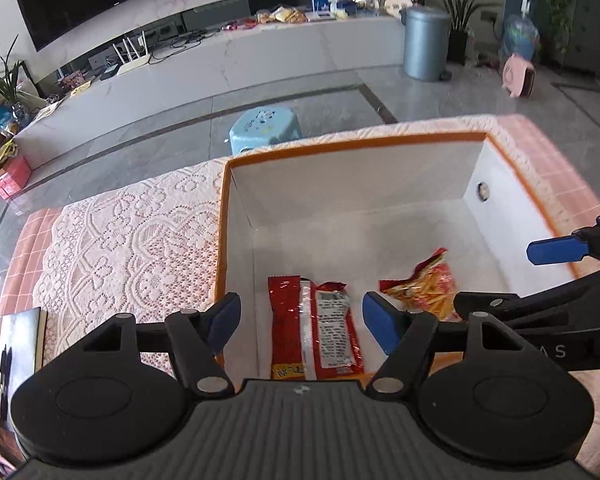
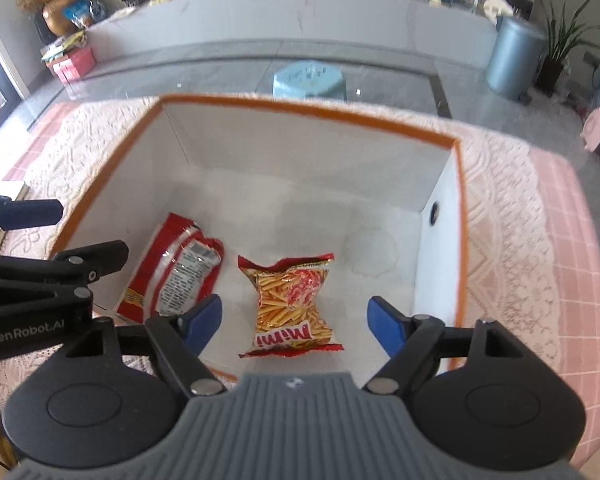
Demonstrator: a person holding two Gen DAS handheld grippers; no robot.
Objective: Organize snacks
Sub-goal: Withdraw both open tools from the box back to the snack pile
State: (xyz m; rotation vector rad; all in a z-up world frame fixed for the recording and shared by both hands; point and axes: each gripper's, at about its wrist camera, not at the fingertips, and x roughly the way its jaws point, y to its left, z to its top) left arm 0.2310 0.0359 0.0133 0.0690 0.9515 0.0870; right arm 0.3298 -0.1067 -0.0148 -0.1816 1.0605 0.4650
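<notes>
A white box with an orange rim (image 1: pixel 225 216) (image 2: pixel 458 216) stands on the lace-covered table. Inside lie a long red snack packet (image 1: pixel 314 328) (image 2: pixel 176 272) and a red and yellow Mimi snack bag (image 2: pixel 294 308) (image 1: pixel 424 284). My left gripper (image 1: pixel 300 324) is open and empty above the red packet at the box's near edge. My right gripper (image 2: pixel 294 326) is open and empty above the Mimi bag. Each gripper shows at the side of the other's view.
A pink tiled cloth under white lace (image 1: pixel 132 240) covers the table. A book (image 1: pixel 18 356) lies at the table's left edge. On the floor beyond are a blue stool (image 1: pixel 265 128), a grey bin (image 1: pixel 426 42) and a long low counter (image 1: pixel 228 64).
</notes>
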